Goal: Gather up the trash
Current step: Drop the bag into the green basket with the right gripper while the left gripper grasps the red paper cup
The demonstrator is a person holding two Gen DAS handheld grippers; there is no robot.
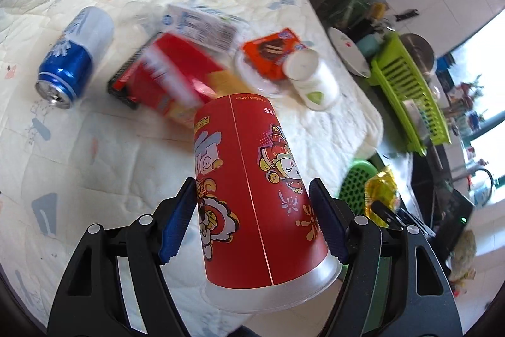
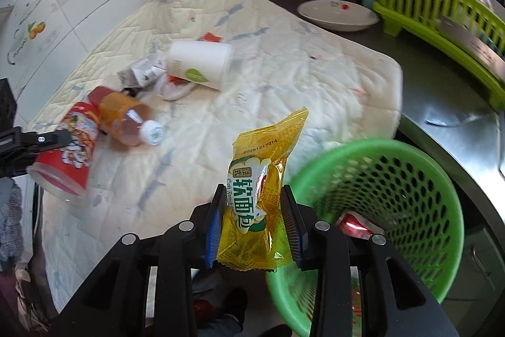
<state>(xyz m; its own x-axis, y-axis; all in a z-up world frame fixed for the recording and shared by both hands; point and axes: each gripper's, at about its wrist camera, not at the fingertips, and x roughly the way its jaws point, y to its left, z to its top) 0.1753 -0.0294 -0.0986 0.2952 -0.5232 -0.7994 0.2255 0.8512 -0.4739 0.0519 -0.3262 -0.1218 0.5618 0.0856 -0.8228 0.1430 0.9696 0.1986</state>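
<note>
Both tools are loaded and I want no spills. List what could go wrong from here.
1. The left tool grips the red cup across its tapered wall, rim nearest the camera; it may slip out or get crushed.
2. The right tool holds the yellow bread wrapper beside the green basket, not over it; released now, it likely lands outside.
3. Both loads probably head to one basket, so the tools could collide.

A quilted cream cloth [image 2: 284, 75] covers the counter; at two o'clock a white bowl [image 2: 337, 13] sits beside the lime dish rack [image 2: 442, 18].
</note>
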